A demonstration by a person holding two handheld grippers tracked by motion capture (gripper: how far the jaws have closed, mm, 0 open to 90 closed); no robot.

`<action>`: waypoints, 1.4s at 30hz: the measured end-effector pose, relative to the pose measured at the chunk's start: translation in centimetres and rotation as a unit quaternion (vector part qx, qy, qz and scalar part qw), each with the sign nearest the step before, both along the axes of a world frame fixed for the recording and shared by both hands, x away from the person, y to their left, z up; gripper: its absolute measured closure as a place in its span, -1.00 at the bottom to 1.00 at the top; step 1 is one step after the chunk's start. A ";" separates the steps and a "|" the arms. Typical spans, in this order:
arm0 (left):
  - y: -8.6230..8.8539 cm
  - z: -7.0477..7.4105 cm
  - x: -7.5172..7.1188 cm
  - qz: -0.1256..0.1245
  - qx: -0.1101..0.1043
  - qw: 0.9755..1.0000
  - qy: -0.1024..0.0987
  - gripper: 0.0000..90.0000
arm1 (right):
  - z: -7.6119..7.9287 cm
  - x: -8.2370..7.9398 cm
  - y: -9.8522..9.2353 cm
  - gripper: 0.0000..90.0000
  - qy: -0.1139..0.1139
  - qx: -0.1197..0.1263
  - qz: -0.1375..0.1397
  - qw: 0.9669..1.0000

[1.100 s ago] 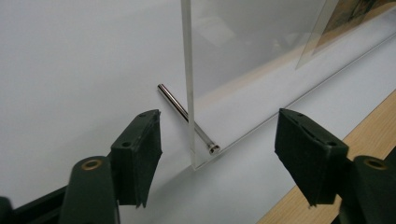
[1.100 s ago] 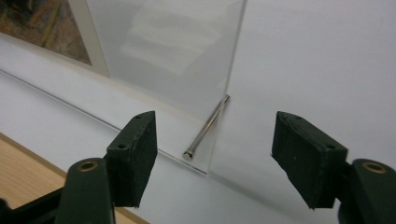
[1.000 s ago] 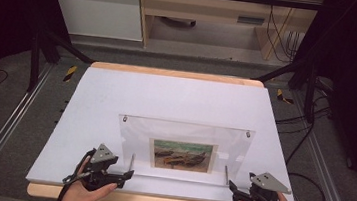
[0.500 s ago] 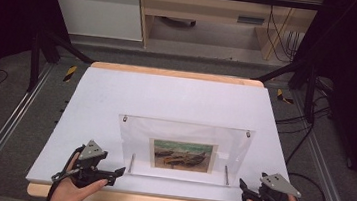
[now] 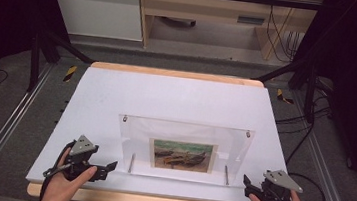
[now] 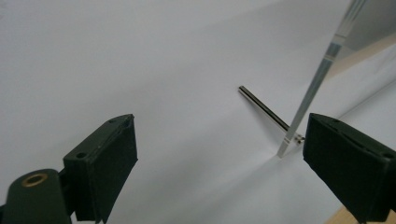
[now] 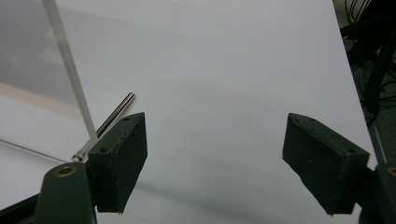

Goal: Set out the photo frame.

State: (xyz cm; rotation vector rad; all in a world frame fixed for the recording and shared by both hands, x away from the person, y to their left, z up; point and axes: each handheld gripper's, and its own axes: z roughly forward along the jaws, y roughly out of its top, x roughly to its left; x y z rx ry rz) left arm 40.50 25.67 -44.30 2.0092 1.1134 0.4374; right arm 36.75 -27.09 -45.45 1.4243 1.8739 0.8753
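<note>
The clear acrylic picture frame stood upright near the white table's near edge, the left gripper off its left end, jaws just widened with nothing between them, the right gripper off its right end, agape and likewise empty.

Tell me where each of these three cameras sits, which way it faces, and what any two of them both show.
High view: above the near table edge, looking forward and down at the clear picture frame; both hands with the left gripper and right gripper show.
Left gripper view: rides that gripper, between open fingers, facing the frame's edge.
Right gripper view: likewise, fingers open.
Shared: the frame and white table.
</note>
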 end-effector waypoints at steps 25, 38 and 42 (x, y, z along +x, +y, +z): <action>1.8 -1.5 3.8 0.052 0.045 0.998 -0.013 -0.77 | -1.0 4.2 -0.9 -0.56 0.027 -0.002 -0.034 0.999; 2.6 -1.7 5.7 0.068 0.061 0.995 -0.039 -0.77 | -0.9 7.7 -0.6 -0.55 0.017 0.000 -0.056 0.998; 2.8 -1.8 5.7 0.065 0.064 0.995 -0.049 -0.77 | -1.0 8.8 -0.1 -0.57 0.019 0.000 -0.054 0.998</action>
